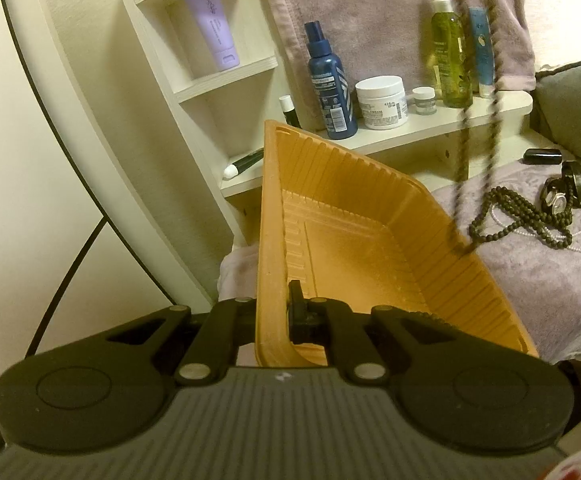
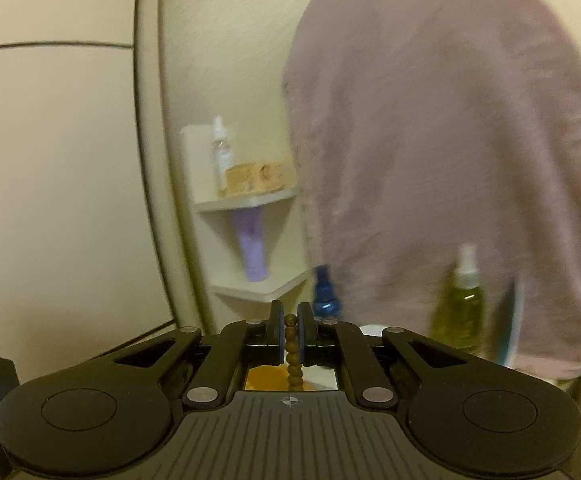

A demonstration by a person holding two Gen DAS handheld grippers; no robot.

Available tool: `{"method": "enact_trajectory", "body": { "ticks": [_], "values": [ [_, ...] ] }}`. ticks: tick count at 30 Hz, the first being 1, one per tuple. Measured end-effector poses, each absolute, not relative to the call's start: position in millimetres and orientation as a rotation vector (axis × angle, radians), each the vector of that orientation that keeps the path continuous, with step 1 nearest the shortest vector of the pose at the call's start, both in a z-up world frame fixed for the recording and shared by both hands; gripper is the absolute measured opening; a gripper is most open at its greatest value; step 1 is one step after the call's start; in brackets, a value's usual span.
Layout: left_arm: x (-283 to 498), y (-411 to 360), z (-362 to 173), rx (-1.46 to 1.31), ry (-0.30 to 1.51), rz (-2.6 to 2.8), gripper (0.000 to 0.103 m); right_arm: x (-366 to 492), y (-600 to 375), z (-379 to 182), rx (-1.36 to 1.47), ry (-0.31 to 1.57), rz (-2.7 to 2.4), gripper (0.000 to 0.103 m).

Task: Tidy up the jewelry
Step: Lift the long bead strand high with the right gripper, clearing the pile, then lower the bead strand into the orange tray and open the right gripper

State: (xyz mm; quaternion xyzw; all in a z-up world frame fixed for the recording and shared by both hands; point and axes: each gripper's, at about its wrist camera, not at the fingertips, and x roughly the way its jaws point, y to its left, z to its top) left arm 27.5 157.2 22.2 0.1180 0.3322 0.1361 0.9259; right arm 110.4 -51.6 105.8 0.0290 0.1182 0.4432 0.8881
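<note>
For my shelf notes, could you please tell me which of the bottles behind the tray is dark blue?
The short spray bottle left of the white jar, nearest the tray; the other spray bottle is taller and holds yellow-green liquid.

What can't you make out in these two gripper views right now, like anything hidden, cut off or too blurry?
- Left wrist view: the bead strand runs off the top edge, so what holds it is unseen there.
- Left wrist view: the orange tray wall hides one finger of the left gripper.
- Right wrist view: motion blur smears the shelf bottles; labels unreadable.
- Right wrist view: the right gripper body hides the strand's lower part.
</note>
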Motion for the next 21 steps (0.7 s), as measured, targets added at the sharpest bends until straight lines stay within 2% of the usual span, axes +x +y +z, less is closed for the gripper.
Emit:
{"method": "enact_trajectory", "body": {
  "ticks": [10, 15, 19, 20, 21],
  "values": [
    [26.7, 158.7, 22.3, 0.235, 0.680, 0.277, 0.006, 138.3, 11.6, 39.7, -0.008, 0.445, 0.984, 0.006],
    [24.6, 159.2, 21.8, 0.230, 0.679, 0.277, 0.006, 147.7, 17.0, 8.5, 0.012, 0.559, 1.021, 0.006],
    [24.1, 159.7, 21.6, 0.227, 0.679, 0.277, 0.006, 152.8, 10.5, -1.3, 0.061, 0.582, 1.029, 0.007],
    [24.2, 160.0, 21.3, 0.226, 0.682, 0.278, 0.006, 154.0, 8.1, -1.4, 0.071, 0.586, 1.027, 0.010],
    [23.9, 160.4, 21.0, 0.225, 0.680, 0.277, 0.006, 154.1, 5.7, -0.6, 0.079, 0.587, 1.020, 0.018]
  ]
}}
